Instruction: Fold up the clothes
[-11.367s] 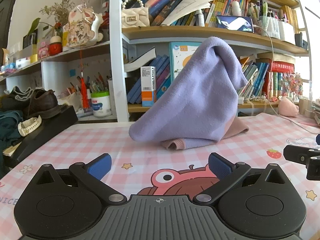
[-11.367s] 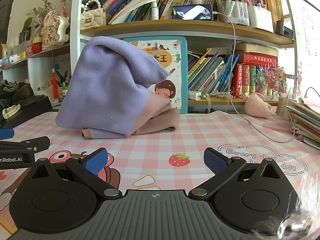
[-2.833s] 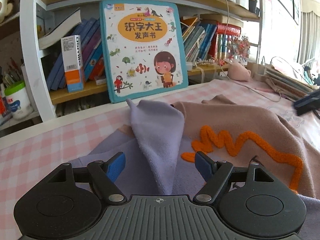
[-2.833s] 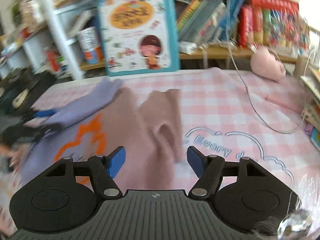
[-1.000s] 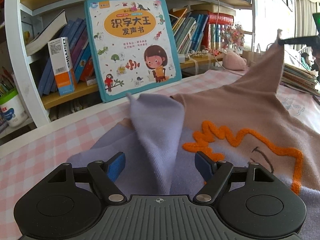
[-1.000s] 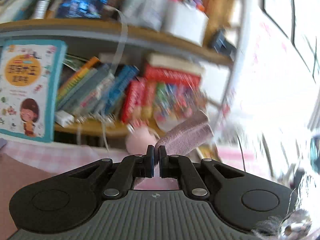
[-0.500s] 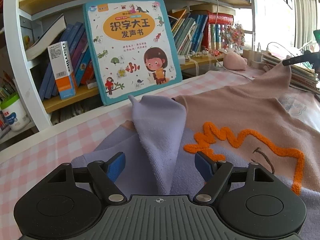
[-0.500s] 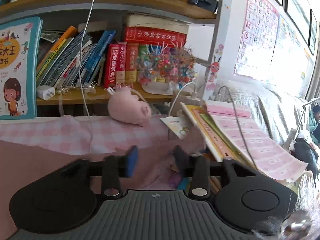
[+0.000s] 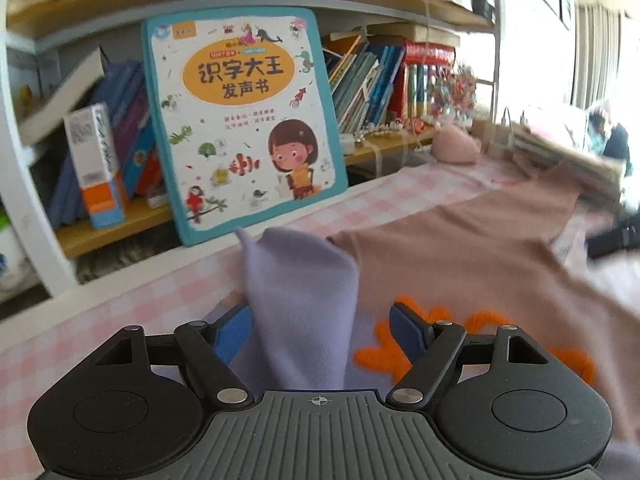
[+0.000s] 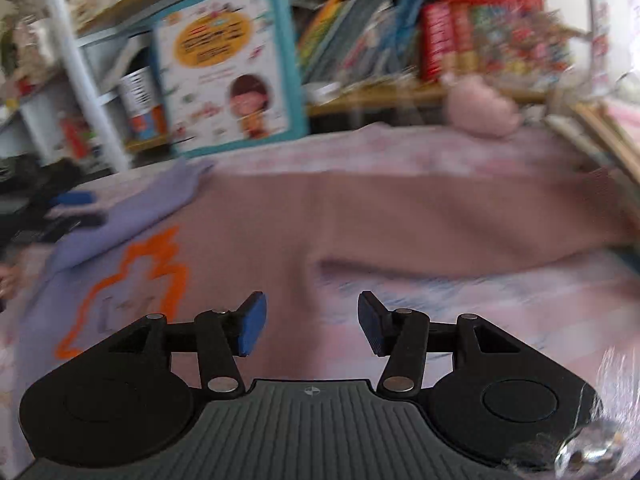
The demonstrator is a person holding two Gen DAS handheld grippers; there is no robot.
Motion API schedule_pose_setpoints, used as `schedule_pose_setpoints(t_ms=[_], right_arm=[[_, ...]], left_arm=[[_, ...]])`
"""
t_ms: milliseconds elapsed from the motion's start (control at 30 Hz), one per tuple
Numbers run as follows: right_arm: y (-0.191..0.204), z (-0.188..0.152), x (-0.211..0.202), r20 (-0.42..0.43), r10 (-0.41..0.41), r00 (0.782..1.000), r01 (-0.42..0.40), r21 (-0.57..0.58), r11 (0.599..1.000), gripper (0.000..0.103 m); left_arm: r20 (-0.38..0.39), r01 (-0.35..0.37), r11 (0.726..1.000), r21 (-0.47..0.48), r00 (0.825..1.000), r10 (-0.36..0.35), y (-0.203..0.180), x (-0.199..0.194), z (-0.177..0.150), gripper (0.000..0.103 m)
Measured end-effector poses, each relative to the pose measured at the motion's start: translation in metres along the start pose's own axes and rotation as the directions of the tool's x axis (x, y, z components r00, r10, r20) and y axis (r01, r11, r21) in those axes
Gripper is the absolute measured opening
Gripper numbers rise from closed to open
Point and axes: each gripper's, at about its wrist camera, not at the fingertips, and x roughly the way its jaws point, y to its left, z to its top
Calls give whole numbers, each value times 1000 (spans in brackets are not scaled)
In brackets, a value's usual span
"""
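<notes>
1. Left gripper [image 9: 320, 330]: blue pads spread wide, level, with a raised fold of cloth standing between them.
2. Right gripper [image 10: 311, 324]: fingers parted, nothing between the pads, tilted downward.

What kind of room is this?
Probably a home study or child's room: a bookshelf crammed with books, a children's picture book, and a table with a pink checked cover.

One sweater [image 9: 472, 248], perhaps; two grippers [image 9: 320, 332].
</notes>
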Motion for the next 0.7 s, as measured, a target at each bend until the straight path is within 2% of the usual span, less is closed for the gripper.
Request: schedule_pose_setpoints(t_ms=[67, 133, 200, 267, 300, 333, 367, 467, 567, 600, 633, 700], right_arm=[[10, -5, 1, -5, 15, 1000, -15, -16, 1000, 48], [15, -9, 2, -11, -8, 1000, 7, -41, 999, 48], [17, -14, 4, -23, -27, 999, 26, -51, 998, 48], [16, -21, 5, -37, -35, 999, 33, -41, 999, 46], [15, -25, 5, -43, -35, 998, 34, -31, 999, 46], [13, -29, 6, -47, -36, 998, 35, -22, 999, 45], [12, -31, 5, -43, -38, 998, 38, -19, 999, 41], [14, -37, 3, -34, -47, 998, 47, -22, 999, 36], [19, -39, 3, -30, -68, 997, 66, -61, 996, 35], [21, -39, 4, -31, -73, 997, 71, -71, 995, 35], [23, -39, 4, -31, -77, 997, 74, -80, 994, 35], [25, -40, 5, -32, -74, 997, 71, -82, 994, 35]], left_arm=[[-3, 1, 1000, -29, 1000, -1, 6, 5, 5, 78], [-12, 8, 998, -63, 1000, -9, 12, 9, 7, 78], [-30, 41, 993, -107, 999, -45, 19, 13, 3, 75], [-43, 85, 984, -156, 995, -92, 24, 16, -4, 64], [-34, 98, 980, -175, 994, -105, 26, 14, -6, 61], [-12, 104, 976, -190, 994, -108, 28, 9, -7, 50], [10, 110, 973, -205, 994, -110, 30, 4, -8, 36], [76, 131, 960, -247, 990, -115, 37, -11, -12, 20], [142, 154, 945, -288, 983, -117, 43, -27, -16, 7], [164, 162, 940, -301, 980, -116, 45, -32, -17, 6], [186, 170, 934, -313, 976, -116, 47, -37, -18, 0], [229, 188, 922, -338, 967, -113, 51, -47, -20, 0]])
